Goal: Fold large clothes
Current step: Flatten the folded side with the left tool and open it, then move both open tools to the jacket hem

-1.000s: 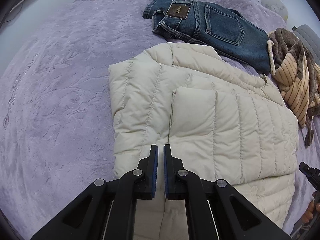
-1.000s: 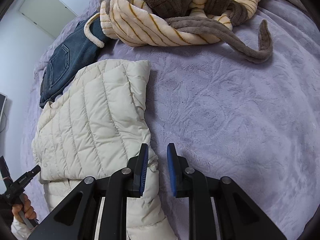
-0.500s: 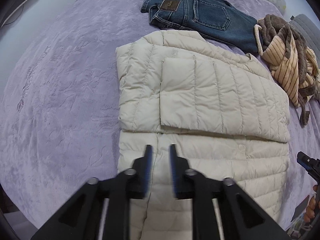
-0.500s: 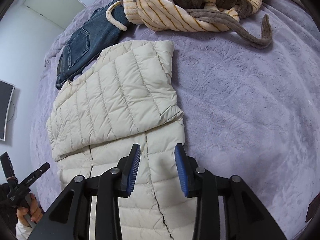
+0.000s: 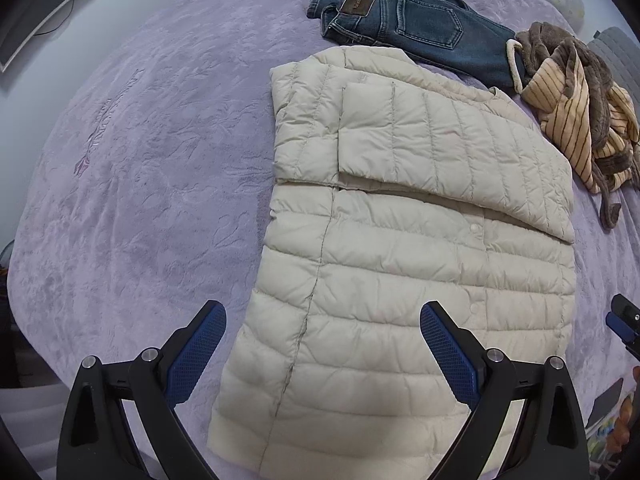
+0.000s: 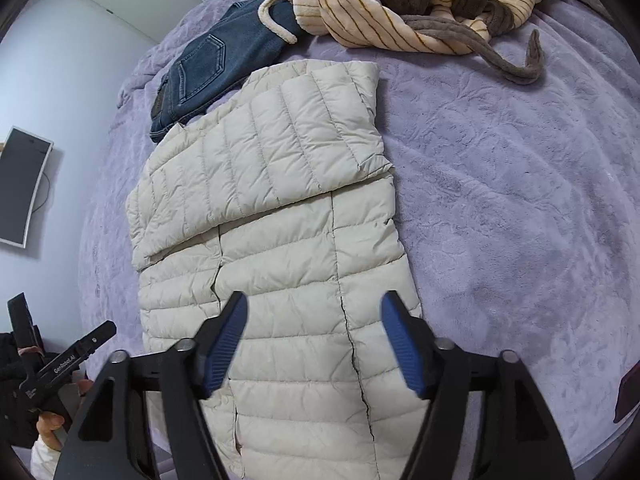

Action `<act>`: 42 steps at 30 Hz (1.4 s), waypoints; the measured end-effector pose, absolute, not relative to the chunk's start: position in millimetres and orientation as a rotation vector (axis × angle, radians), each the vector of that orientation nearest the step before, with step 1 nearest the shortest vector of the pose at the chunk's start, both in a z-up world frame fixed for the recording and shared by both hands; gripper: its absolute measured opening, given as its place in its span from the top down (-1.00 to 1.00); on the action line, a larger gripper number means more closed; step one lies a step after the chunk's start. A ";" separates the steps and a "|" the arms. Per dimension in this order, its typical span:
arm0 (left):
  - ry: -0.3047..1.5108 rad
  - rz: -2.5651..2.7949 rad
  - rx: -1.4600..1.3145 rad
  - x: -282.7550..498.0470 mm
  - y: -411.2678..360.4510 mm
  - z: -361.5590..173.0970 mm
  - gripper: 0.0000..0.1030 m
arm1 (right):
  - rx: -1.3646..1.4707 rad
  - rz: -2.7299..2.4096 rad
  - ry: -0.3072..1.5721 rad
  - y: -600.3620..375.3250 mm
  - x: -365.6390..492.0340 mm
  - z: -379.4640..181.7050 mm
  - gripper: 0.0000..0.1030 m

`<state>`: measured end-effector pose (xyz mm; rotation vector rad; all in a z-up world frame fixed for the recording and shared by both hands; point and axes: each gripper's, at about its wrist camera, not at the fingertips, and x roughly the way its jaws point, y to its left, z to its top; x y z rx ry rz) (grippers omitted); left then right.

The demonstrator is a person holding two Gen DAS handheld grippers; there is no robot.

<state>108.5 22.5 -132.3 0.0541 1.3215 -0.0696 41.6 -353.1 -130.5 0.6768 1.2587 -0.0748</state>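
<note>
A cream quilted puffer jacket (image 5: 400, 248) (image 6: 288, 240) lies flat on the purple bedspread (image 5: 152, 168) (image 6: 512, 200), both sleeves folded across its chest. My left gripper (image 5: 323, 324) hovers above the jacket's lower left part; its jaws are opening wide and nothing sits between the blue pads. My right gripper (image 6: 314, 316) hangs over the jacket's lower right part, its jaws also opening, clear of the fabric. In the right wrist view the left gripper's black body (image 6: 60, 368) shows at the bottom left, in a hand.
Folded blue jeans (image 5: 412, 28) (image 6: 216, 64) lie beyond the jacket's collar. A striped cream and brown fleece robe (image 5: 580, 108) (image 6: 420, 4) is heaped at the far right, its belt (image 6: 508, 60) trailing on the bed. A dark monitor (image 6: 20, 188) hangs on the wall.
Both grippers went from nearly shut to wide open and drew back and up from the folded sleeves toward the jacket's hem. The sleeves stay folded across the chest.
</note>
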 end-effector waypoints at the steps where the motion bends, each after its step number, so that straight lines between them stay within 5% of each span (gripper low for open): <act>1: 1.329 -0.071 0.050 105.5 23.0 -131.7 -0.90 | 0.677 -0.065 1.246 -352.3 39.2 -126.7 -0.71; 6: 1.324 -0.047 0.051 87.4 24.7 -121.8 -0.90 | 0.686 -0.006 1.226 -344.0 33.5 -119.8 -0.99; 19: 1.297 -0.083 0.066 60.0 48.0 -114.9 -0.90 | 0.790 -0.027 1.278 -327.0 12.8 -122.2 -0.99; 42: 1.480 -0.109 -0.172 -21.6 180.4 -193.8 -0.90 | 0.937 -0.129 1.386 -240.1 -93.4 -151.6 -0.99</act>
